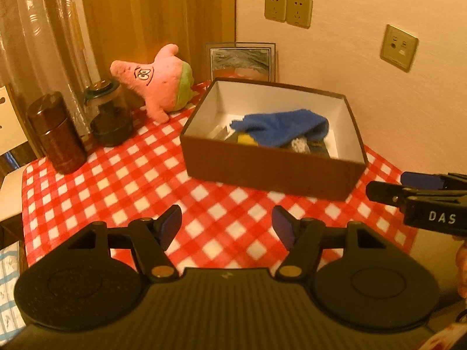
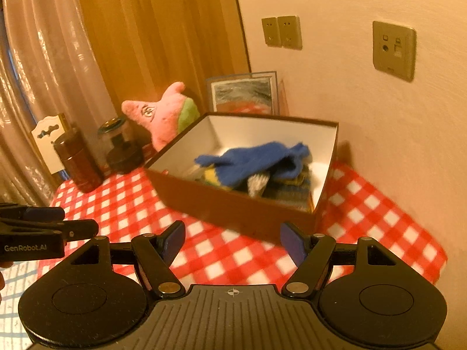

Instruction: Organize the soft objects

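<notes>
Tabletop (image 1: 122, 186): covered by a red-and-white checked cloth.
Box (image 1: 271, 172): brown outside, white inside, lid off, standing on the cloth toward the wall.
Blue cloth (image 1: 280, 127): soft, fleecy, lying inside the box on top of the other items, one end draped toward the box's left wall.
Other soft items (image 2: 280, 188): knitted pieces in yellow, grey and dark stripes, lying under the blue cloth in the box.
Pink plush star (image 1: 157, 78): outside the box, leaning at the back by the curtain, just left of the box's rear corner.
Dark jar (image 1: 109, 113): clear-sided with lid, in front of the plush.
Brown canister (image 1: 57, 137): upright, left of the jar.
Framed picture (image 1: 242, 61): propped against the wall behind the box.
Left gripper (image 1: 226, 227): jaws apart, nothing between them, over the cloth in front of the box.
Right gripper (image 2: 232, 240): jaws apart, empty, near the box's front wall.
</notes>
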